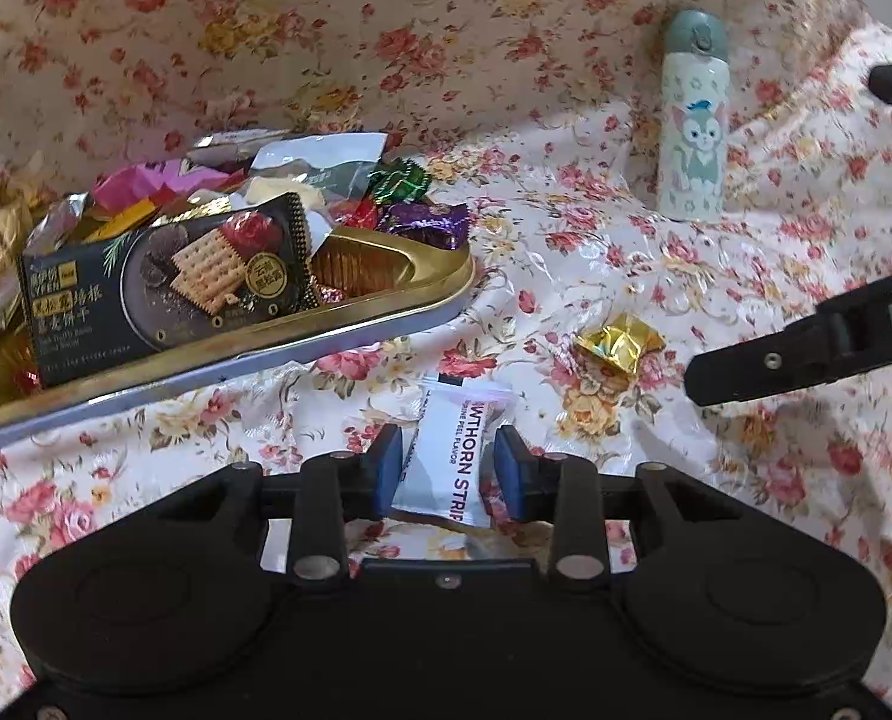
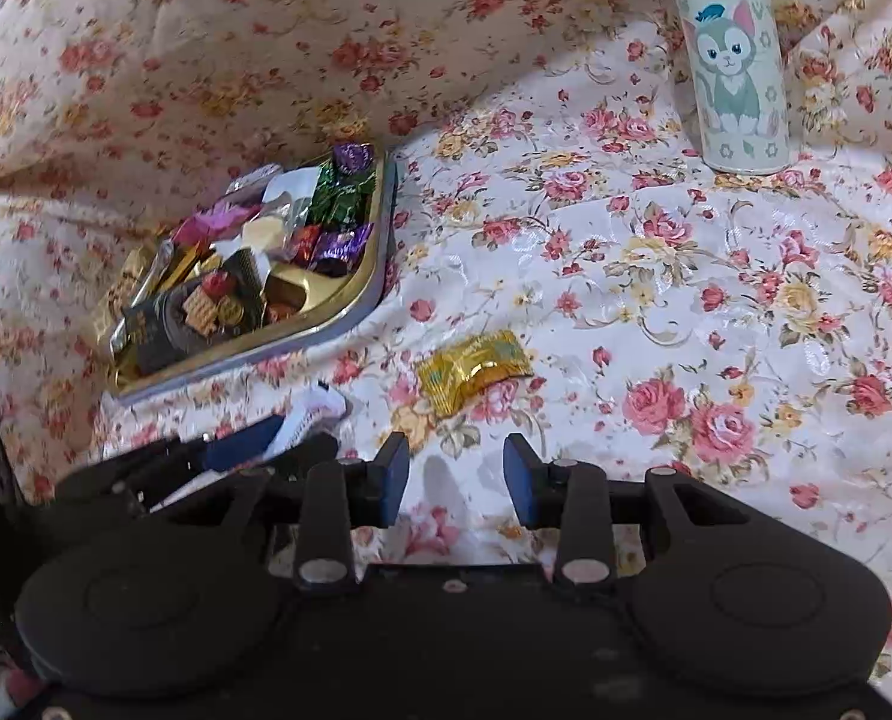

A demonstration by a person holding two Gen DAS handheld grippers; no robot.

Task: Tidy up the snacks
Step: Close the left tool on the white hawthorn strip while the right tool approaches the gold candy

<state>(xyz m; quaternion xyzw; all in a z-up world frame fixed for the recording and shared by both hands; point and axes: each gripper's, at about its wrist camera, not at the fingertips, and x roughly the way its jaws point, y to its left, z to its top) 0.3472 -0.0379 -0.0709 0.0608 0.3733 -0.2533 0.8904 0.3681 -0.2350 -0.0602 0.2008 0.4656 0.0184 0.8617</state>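
A white hawthorn strip packet (image 1: 446, 414) lies on the floral cloth between the blue pads of my left gripper (image 1: 448, 468). The jaws stand a little wider than the packet, with a small gap on its right side. A gold-wrapped candy (image 1: 619, 341) lies on the cloth to the right of it. In the right wrist view that gold candy (image 2: 474, 367) sits just ahead of my right gripper (image 2: 456, 480), which is open with only cloth between its fingers. The gold tray (image 1: 386, 300) at the left holds a black cracker pack (image 1: 170, 288) and several wrapped sweets.
A pale bottle with a cartoon cat (image 1: 691, 120) stands upright at the back right, also large in the right wrist view as the bottle (image 2: 733, 60). The cloth rises in folds behind the tray (image 2: 248, 351). One finger of the right gripper (image 1: 805, 348) reaches in from the right.
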